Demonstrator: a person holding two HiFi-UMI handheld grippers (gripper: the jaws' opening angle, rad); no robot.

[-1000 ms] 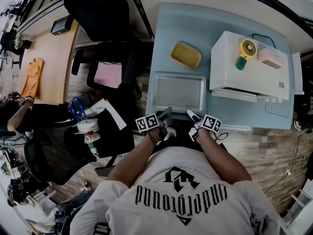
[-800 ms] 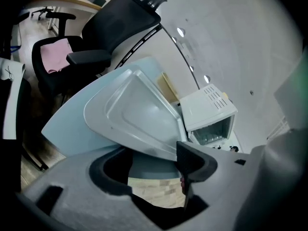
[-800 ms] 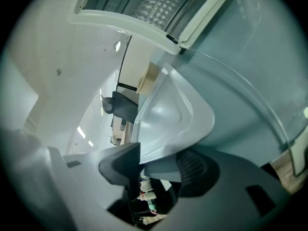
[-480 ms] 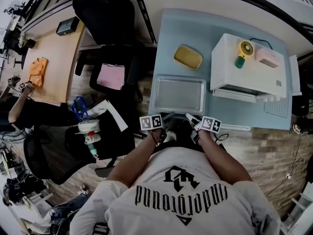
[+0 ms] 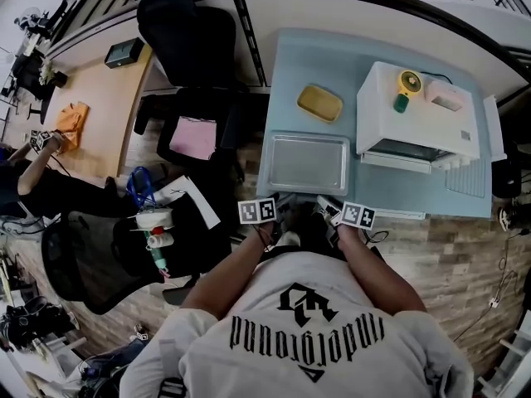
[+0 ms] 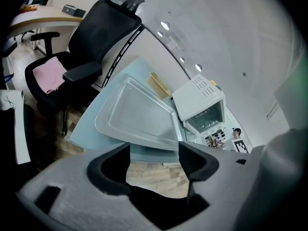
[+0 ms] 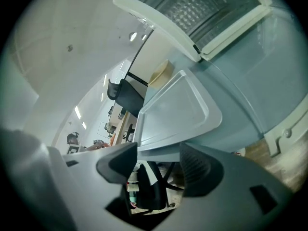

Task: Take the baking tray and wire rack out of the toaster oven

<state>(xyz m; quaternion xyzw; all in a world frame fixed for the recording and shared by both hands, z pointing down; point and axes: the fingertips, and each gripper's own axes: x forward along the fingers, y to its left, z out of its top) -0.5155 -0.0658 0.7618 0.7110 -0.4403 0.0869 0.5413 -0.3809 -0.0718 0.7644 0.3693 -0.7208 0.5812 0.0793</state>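
grippers (image 6: 154,150) (image 7: 158,159) newly open, off metal tray (image 5: 307,162)

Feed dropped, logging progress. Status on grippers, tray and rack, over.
Left gripper, right gripper: jaws just opened, both empty. Silver metal baking tray out, flat on pale blue table. Wire rack seemingly inside open white toaster oven. Nothing blocking.

- Bright, even indoor light fills the head view; the pale blue table (image 5: 290,65) carries only faint, soft shadows.
- Heavy fisheye bending curves the desk edges and floor boards toward that view's corners.
- Both gripper views sit in a round frame with black corners.
- Ceiling lights (image 6: 165,25) show as small blown-out spots.
- The baking tray (image 6: 137,114) has a dull sheen, with no hard glare.
- The left gripper (image 6: 154,153) and right gripper (image 7: 159,160) are soft and blurred up close, with dark hollows between the jaws.
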